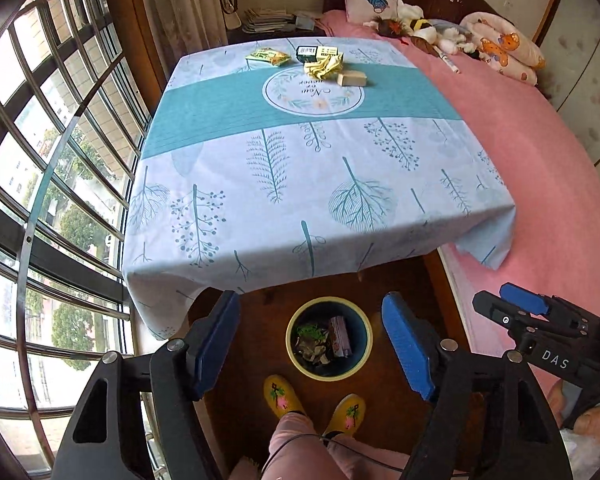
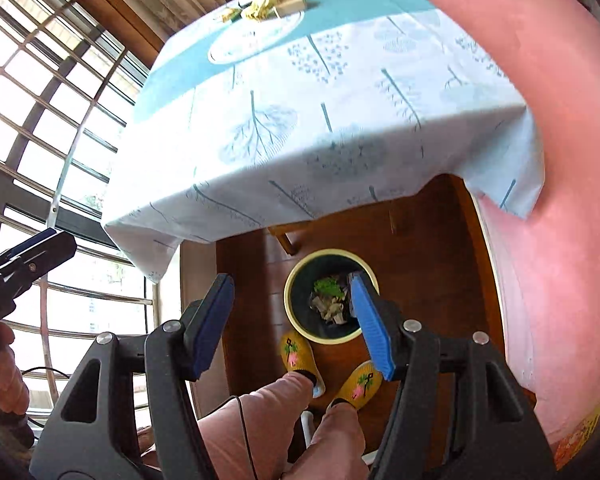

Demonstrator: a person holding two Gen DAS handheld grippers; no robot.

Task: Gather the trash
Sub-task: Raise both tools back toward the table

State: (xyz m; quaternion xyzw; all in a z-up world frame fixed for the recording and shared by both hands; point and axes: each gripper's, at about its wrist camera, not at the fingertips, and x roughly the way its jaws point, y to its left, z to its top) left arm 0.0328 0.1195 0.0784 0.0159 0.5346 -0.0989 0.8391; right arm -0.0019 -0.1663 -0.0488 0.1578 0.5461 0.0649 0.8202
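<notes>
Below and between the spread fingers of the left hand-held gripper (image 1: 311, 346) stands the trash bin (image 1: 329, 308), a round container with a pale yellow rim and a dark interior, set on the dark wooden floor (image 1: 412, 280) just ahead of the person's yellow slippers (image 1: 281, 396). The bin already holds several items: a green crumpled piece, some grey-brown scraps and a pinkish packet, so part of the collection appears complete. Both hand-held grippers are empty. The left one has its blue pads set wide apart with nothing between them. The right hand-held gripper (image 2: 294, 326) is likewise spread, pointing steeply down, with the bin (image 2: 300, 276) visible in the gap and partly behind its right pad; no item touches either pad. Well ahead of both hand-held grippers, toward the far side of the bench (image 1: 228, 216), which is covered by a pale blue cloth with a teal band, the remaining trash lies in a loose cluster: a yellow-green wrapper (image 1: 269, 57), a dark small box (image 1: 309, 53), a crumpled yellow paper (image 1: 324, 66) and a beige block (image 1: 353, 78). In the right wrist view the same cluster (image 2: 266, 5) is blurred and its items cannot be told apart reliably. A pink bed (image 1: 532, 168) lies to the right of the bench. Judged from this layout, at least four items are left to collect, and each requires a reach across the bench followed by a return to the bin on the floor.
</notes>
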